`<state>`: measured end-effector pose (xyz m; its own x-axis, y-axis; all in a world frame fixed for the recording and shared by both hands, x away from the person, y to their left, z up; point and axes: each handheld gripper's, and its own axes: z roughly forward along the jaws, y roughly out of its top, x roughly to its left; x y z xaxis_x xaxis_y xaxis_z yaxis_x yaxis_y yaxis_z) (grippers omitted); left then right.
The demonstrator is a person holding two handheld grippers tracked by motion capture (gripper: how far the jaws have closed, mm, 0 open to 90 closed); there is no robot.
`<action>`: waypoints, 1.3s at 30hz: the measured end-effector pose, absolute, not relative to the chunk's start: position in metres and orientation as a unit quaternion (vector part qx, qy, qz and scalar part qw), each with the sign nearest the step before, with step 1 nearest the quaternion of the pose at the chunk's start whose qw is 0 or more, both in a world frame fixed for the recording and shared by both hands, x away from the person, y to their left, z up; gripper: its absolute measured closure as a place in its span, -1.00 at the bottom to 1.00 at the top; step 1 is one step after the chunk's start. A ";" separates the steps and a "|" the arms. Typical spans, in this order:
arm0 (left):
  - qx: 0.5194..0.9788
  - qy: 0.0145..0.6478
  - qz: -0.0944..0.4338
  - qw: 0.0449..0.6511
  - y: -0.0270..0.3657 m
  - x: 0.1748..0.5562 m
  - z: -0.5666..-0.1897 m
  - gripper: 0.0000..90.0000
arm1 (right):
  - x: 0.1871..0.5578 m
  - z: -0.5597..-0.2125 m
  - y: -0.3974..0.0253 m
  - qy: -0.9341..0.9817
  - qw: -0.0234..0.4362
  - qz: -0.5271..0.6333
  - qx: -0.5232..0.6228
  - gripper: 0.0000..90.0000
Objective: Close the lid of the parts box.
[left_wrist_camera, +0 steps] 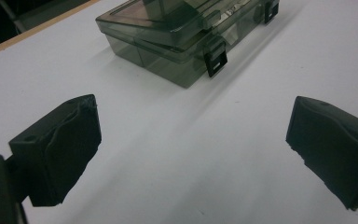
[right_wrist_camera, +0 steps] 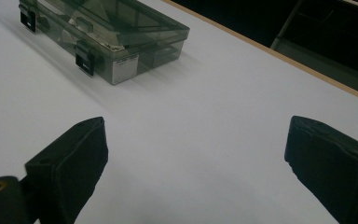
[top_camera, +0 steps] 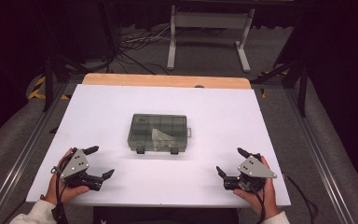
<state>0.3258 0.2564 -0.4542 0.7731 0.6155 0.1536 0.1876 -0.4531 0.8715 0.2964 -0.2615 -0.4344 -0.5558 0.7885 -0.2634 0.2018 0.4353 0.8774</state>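
A smoky translucent compartment box (top_camera: 157, 133) lies shut in the middle of the white table, with two black latches on its near side and something pale inside. My left gripper (top_camera: 99, 162) rests at the near left, held by a hand, jaws wide apart and empty. My right gripper (top_camera: 232, 161) rests at the near right, also open and empty. In the left gripper view the box (left_wrist_camera: 186, 35) lies ahead beyond the open gripper (left_wrist_camera: 193, 149). In the right gripper view the box (right_wrist_camera: 107, 35) sits at upper left, past the open gripper (right_wrist_camera: 196, 163).
The white table top (top_camera: 214, 112) has a wooden strip (top_camera: 168, 80) along its far edge. Beyond it stand a white frame stand (top_camera: 209, 32) and cables on the grey floor. Metal rails run along both sides of the table.
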 end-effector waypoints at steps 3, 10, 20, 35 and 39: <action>0.821 0.244 0.231 0.461 0.257 0.326 -0.454 -0.92 | 0.298 -0.435 -0.260 0.775 0.344 0.422 0.321 -0.85; 0.821 0.248 0.230 0.460 0.257 0.326 -0.455 -0.92 | 0.301 -0.437 -0.258 0.778 0.343 0.416 0.323 -0.85; 0.825 0.247 0.228 0.455 0.256 0.328 -0.456 -0.91 | 0.301 -0.437 -0.258 0.778 0.343 0.416 0.323 -0.85; 0.824 0.249 0.224 0.456 0.255 0.330 -0.456 -0.91 | 0.300 -0.437 -0.260 0.777 0.344 0.412 0.328 -0.85; 0.825 0.246 0.221 0.457 0.254 0.332 -0.457 -0.91 | 0.301 -0.439 -0.260 0.779 0.343 0.408 0.330 -0.85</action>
<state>0.3322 0.2539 -0.4567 0.7813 0.6083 0.1398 0.2039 -0.4604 0.8640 0.3008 -0.2604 -0.4389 -0.5468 0.7941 -0.2654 0.2349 0.4498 0.8617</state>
